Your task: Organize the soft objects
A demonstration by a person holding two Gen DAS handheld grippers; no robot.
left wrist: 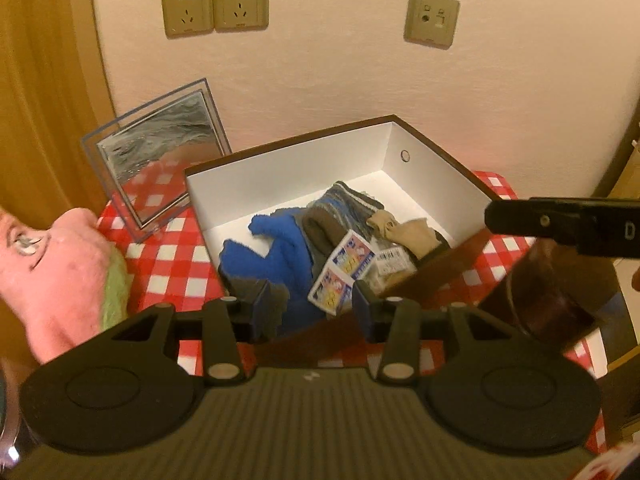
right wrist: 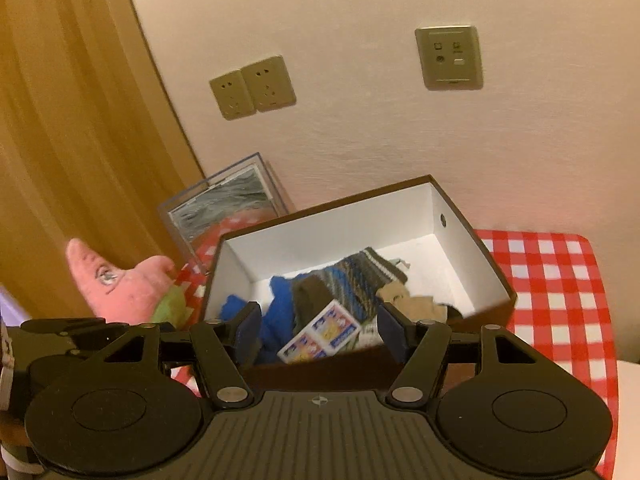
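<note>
I am judging the pink star-shaped plush toy with the green patch (left wrist: 60, 276) as light, squashy and not at all fragile; it is lying at the left edge of the left wrist view, on the desk under the red-and-white checked cloth (left wrist: 176, 264), just outside the brown cardboard box with the white inside (left wrist: 288, 176). I am thinking the best hold is across one pointed arm or the thick middle, pinching deep so the fabric is not slipping out. It is showing a stitched eye and a fuzzy nap.

My left tool (left wrist: 310, 306) is standing wide with nothing between its blue pads, hovering over the near wall of the box. My right tool (right wrist: 318, 326) is also spread wide and carrying nothing, pointing into the box from the lower middle of its view.

Inside the box, a bright blue fleecy cloth (left wrist: 276, 248), a striped knitted brown-and-blue sock bundle (left wrist: 344, 208) and a beige soft piece (left wrist: 404, 232) are piling together, with a printed card label (left wrist: 344, 272) on top. These are looking limp and easy to crease.

A clear acrylic picture frame (left wrist: 156, 160) is leaning behind the box, upper left.
</note>
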